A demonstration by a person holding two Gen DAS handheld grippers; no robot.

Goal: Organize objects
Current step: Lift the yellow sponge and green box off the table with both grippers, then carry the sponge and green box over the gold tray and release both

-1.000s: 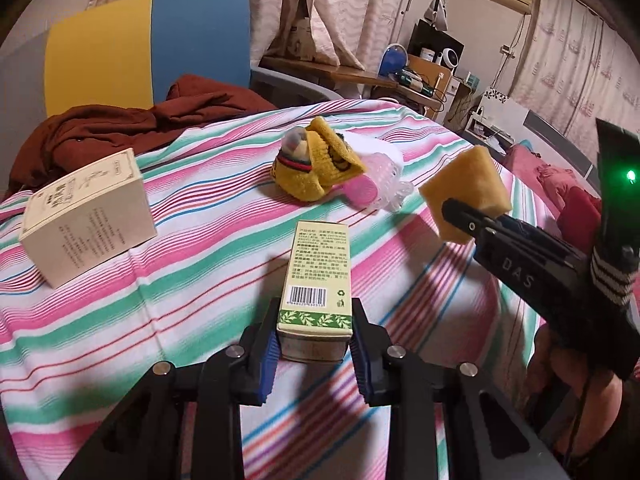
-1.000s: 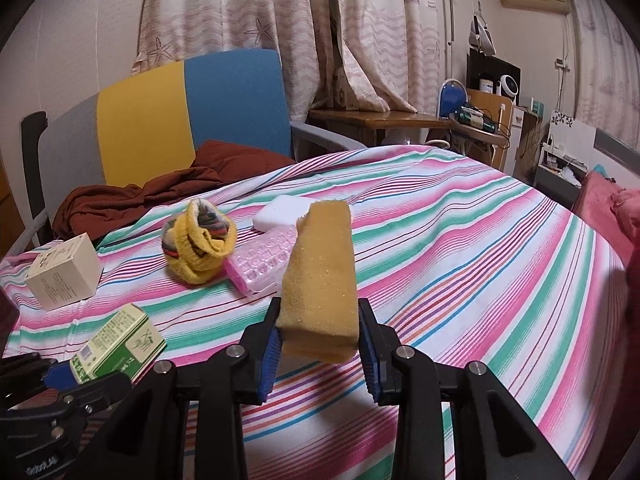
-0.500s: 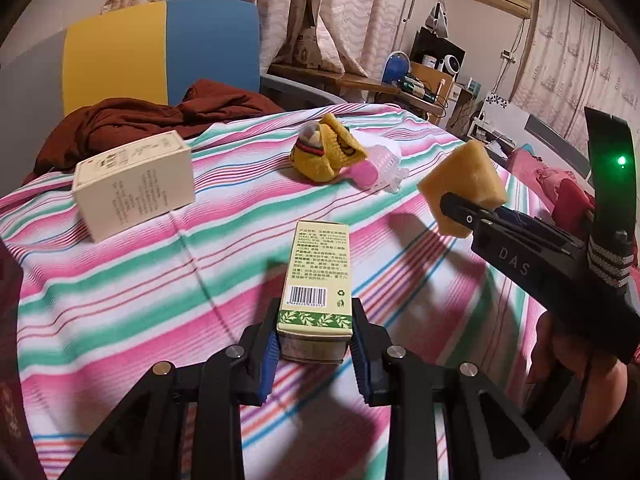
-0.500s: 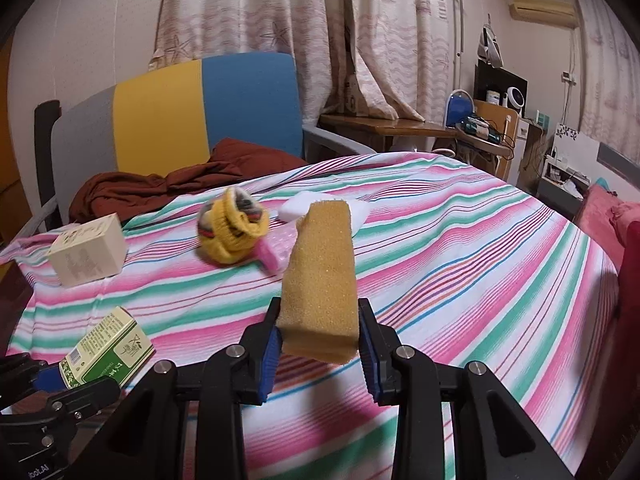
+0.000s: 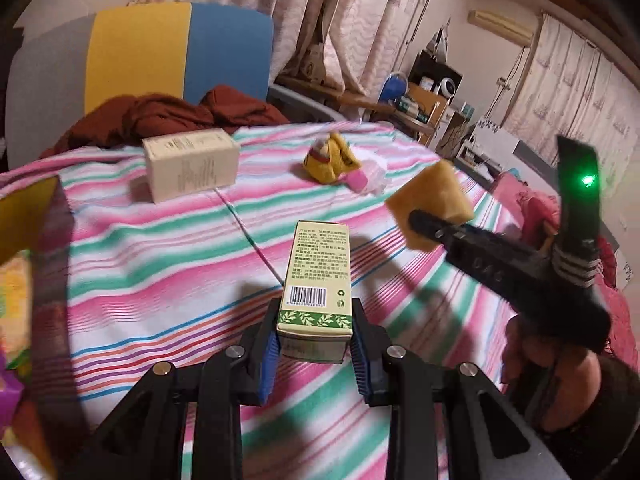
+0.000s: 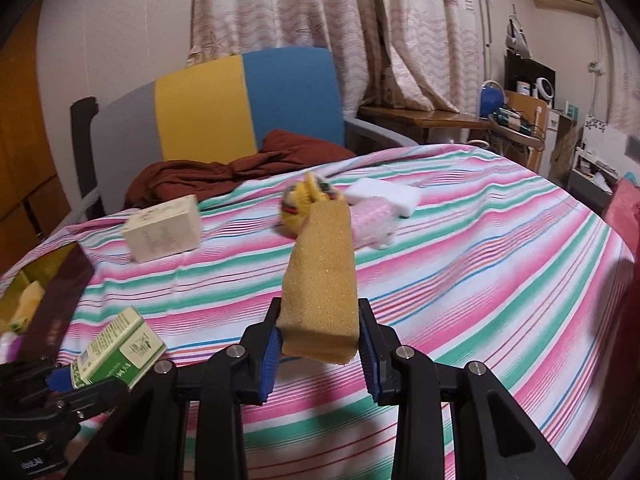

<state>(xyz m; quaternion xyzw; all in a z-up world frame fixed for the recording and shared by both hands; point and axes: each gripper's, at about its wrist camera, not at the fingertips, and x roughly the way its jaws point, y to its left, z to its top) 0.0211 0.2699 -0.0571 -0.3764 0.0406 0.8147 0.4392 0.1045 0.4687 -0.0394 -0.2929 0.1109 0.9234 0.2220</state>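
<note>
Left gripper clamped on green-and-cream carton, held above the striped bed; barcode and recycling mark legible, small print too blurred to read. Right gripper clamped on yellow sponge, also aloft; body lettering in left view unclear. Cream box text unreadable; left-edge bin cut off.

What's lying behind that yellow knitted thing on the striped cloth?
Behind the yellow knitted thing lie a pink bumpy item and a white block. The held sponge covers part of them, so how they touch stays hidden.
</note>
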